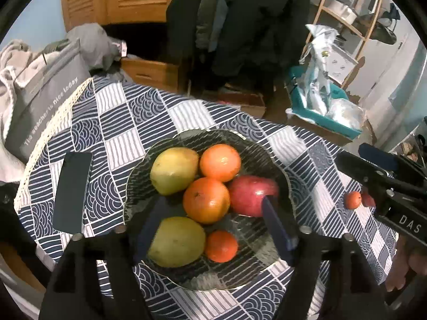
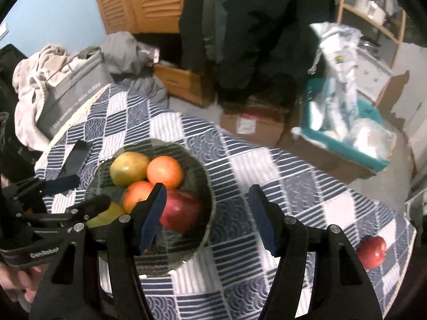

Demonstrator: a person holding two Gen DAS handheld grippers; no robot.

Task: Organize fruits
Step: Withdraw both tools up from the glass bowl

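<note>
A dark glass bowl on the checked tablecloth holds two yellow-green pears, three oranges and a red apple. My left gripper is open and empty, hovering just above the bowl's fruit. A small orange and a red fruit lie on the cloth to the right, beside my right gripper. In the right wrist view my right gripper is open and empty over the bowl's right rim. A red apple lies at the far right.
A dark phone lies left of the bowl. A grey bag and clothes sit at the table's left edge. Cardboard boxes and a teal box with plastic bags stand beyond the far edge.
</note>
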